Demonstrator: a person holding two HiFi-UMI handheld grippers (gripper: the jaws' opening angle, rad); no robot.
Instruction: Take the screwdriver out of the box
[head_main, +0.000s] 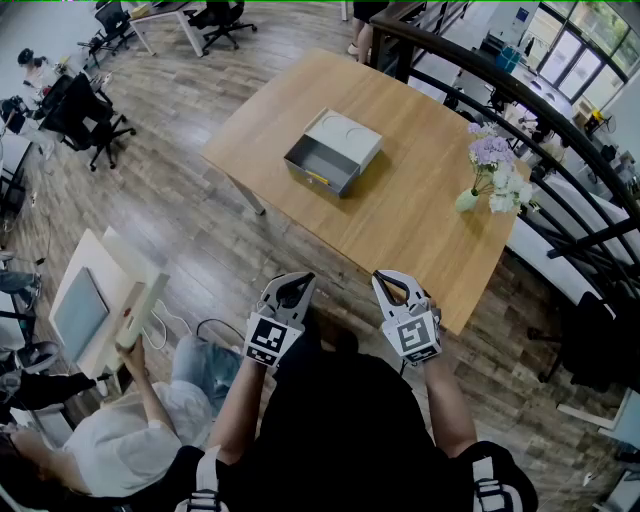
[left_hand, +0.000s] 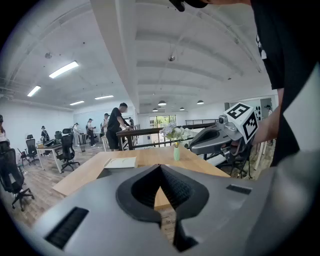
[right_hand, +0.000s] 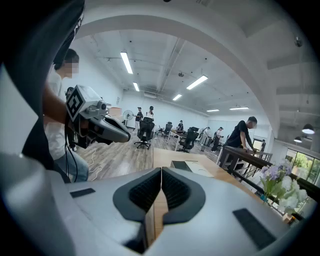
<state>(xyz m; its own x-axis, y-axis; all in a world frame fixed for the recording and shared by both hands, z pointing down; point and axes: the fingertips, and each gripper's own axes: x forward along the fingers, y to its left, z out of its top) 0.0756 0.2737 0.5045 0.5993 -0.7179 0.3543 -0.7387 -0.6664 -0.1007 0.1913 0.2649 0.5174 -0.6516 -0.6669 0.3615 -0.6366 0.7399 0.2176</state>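
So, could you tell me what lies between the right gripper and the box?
Only bare tabletop, as the head view shows, from the right gripper to the box; the vase of flowers stands well aside.

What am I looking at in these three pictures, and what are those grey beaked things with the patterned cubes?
No robot here: a person holds a two-jaw tool in each hand, the left gripper and the right gripper; the cubes belong to them. The head view is from a camera on the person's head, looking down. The two gripper views come from a camera on each gripper, looking along its jaws. Both pairs of jaws are shut, with nothing between them. Ahead, a wooden table bears a grey box, open at the front, and a vase of flowers. A small yellow thing shows inside the box, too small to identify.
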